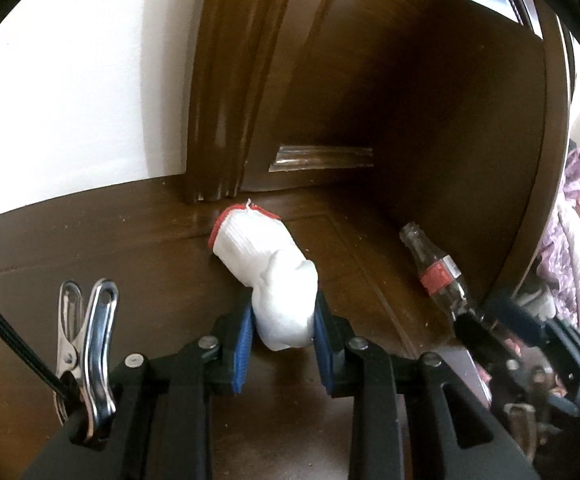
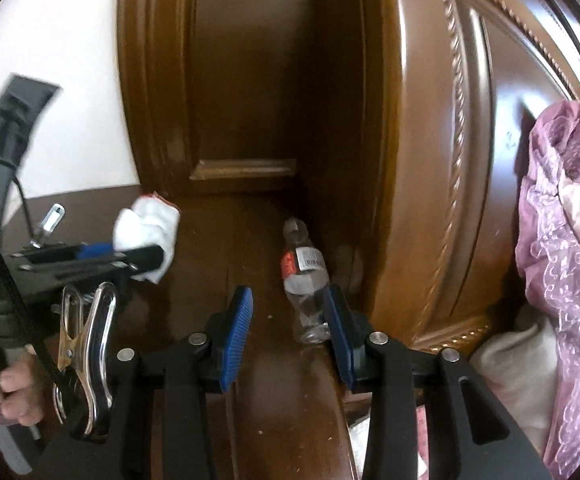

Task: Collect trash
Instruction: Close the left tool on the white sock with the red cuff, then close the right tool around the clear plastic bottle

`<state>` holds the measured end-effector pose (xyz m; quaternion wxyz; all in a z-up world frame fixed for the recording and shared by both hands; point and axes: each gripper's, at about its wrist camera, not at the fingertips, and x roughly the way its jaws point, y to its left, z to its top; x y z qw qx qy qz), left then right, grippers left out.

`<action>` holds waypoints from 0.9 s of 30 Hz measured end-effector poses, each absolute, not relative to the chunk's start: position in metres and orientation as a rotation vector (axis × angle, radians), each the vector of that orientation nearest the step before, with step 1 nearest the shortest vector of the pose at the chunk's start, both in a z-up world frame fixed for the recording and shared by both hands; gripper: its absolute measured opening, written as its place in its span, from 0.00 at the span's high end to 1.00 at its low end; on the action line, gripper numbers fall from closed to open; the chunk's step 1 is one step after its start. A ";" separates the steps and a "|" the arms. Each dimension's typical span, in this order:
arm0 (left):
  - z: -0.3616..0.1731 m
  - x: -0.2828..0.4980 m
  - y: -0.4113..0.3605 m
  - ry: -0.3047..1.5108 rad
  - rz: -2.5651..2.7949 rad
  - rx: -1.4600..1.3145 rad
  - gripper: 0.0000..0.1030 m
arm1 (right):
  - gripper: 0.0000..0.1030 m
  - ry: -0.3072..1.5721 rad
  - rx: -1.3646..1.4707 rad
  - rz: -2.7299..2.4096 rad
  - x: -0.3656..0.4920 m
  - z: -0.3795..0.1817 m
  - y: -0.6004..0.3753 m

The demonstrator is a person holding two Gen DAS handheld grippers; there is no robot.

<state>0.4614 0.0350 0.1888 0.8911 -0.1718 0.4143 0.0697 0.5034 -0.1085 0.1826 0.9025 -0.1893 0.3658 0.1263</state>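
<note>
Black-framed gripper (image 2: 288,320) with ribbed blue pads (image 2: 237,334), silver screws, chrome clip, black cable

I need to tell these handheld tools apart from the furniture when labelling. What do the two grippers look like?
Both look alike: the left gripper and right gripper have black plastic frames with silver screws and ribbed blue pads. Each carries a shiny metal clip and a black cable on one side.

Dark wooden floor (image 1: 130,248) at the foot of a door frame.
A clear plastic bottle (image 2: 305,280) is seen lying on its side on the boards, near the right-hand wooden panel; small crumbs are scattered around it.
</note>
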 end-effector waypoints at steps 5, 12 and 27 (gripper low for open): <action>0.189 0.461 0.033 0.859 0.153 -0.357 0.73 | 0.63 0.830 -0.361 0.208 0.514 0.170 -0.114; 0.188 0.462 0.033 0.858 0.156 -0.366 0.73 | 0.63 0.849 -0.342 0.223 0.517 0.166 -0.109; 0.188 0.463 0.030 0.859 0.161 -0.361 0.73 | 0.71 0.881 -0.384 0.195 0.542 0.155 -0.085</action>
